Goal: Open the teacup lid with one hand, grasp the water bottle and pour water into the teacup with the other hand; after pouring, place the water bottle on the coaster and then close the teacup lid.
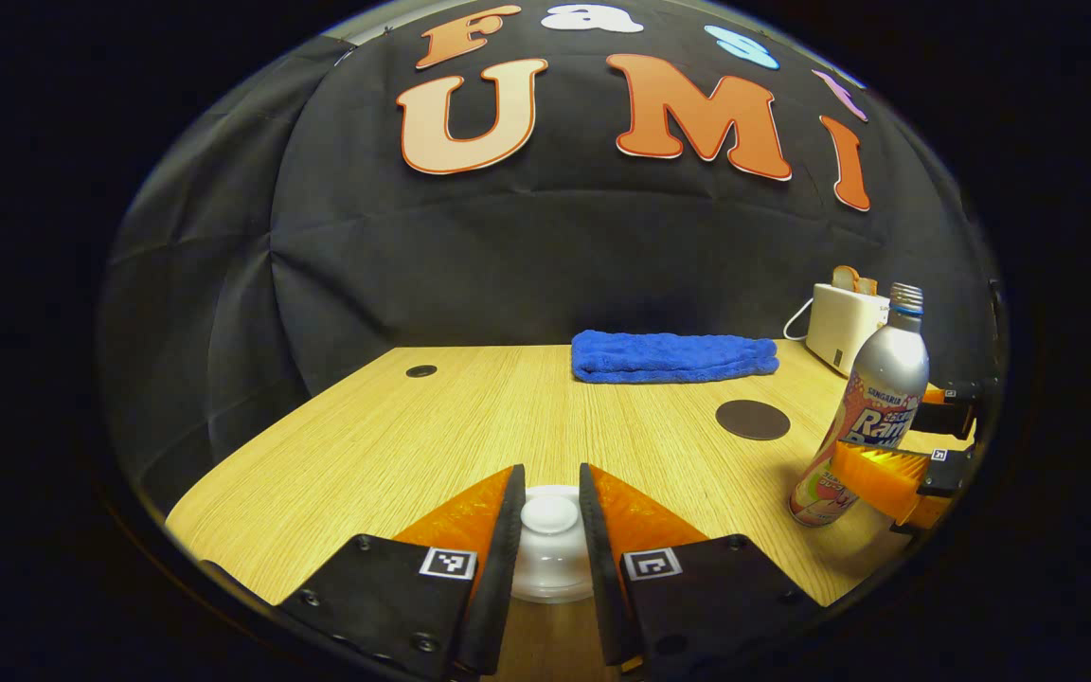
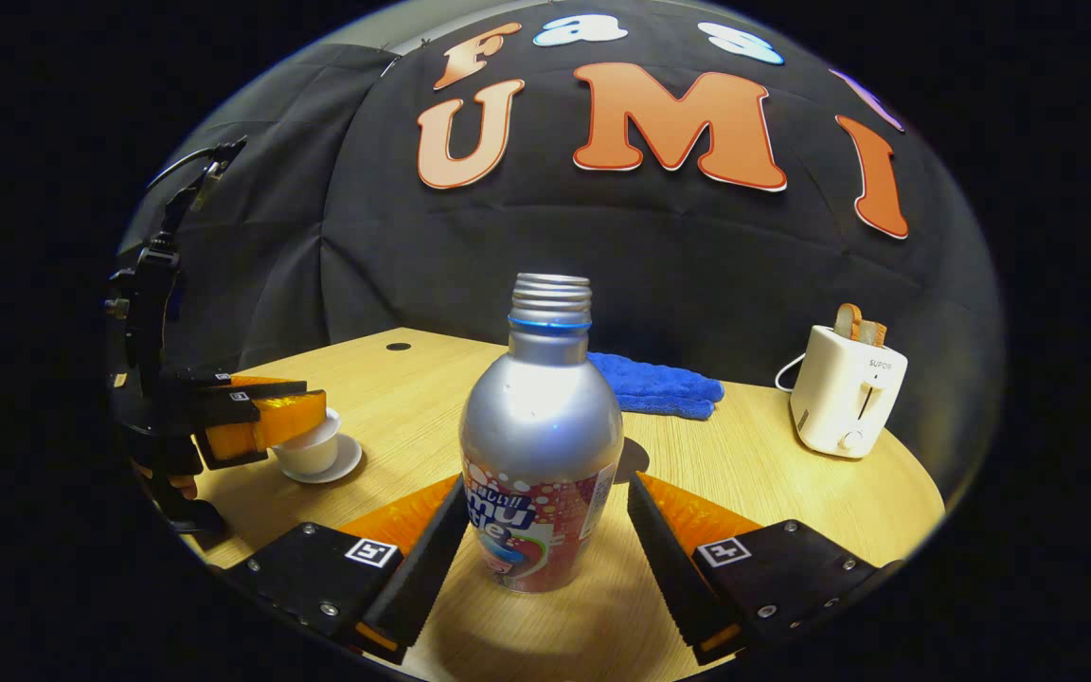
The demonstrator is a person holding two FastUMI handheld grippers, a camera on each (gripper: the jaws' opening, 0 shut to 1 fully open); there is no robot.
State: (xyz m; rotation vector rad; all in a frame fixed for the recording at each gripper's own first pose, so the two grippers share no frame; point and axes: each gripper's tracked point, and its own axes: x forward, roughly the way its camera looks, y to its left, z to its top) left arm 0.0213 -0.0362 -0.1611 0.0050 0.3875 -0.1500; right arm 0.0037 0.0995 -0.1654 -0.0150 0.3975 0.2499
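Teacup lid (image 1: 549, 513) sits between the two fingers of the left gripper (image 1: 551, 511) in the left gripper view, its white round knob framed closely by the inner finger faces, which appear to press on the knob from both sides, though the contact itself is hard to make out. The lid lies on the teacup (image 2: 309, 445), which stands on a white saucer (image 2: 337, 466) at the near left part of the wooden table (image 1: 366, 445); in the right gripper view the left gripper reaches in over that cup from the left. The water bottle (image 2: 542, 445), silver with a bare threaded neck and no cap, stands upright on the table between the fingers of the right gripper (image 2: 545, 530). Those fingers are spread on either side of the bottle's lower body with a clear gap on the right side, so the right gripper is open around the bottle and not pressing on it. In the left gripper view the same bottle appears at the right with the right gripper's fingers beside its lower half. The coaster (image 1: 752, 419), a dark round disc, lies flat on the table beyond the bottle, bare. Farther back a folded blue towel (image 1: 673, 356) lies near the wall, and a white toaster (image 2: 847, 390) with bread in its slots stands at the right rear of the table.
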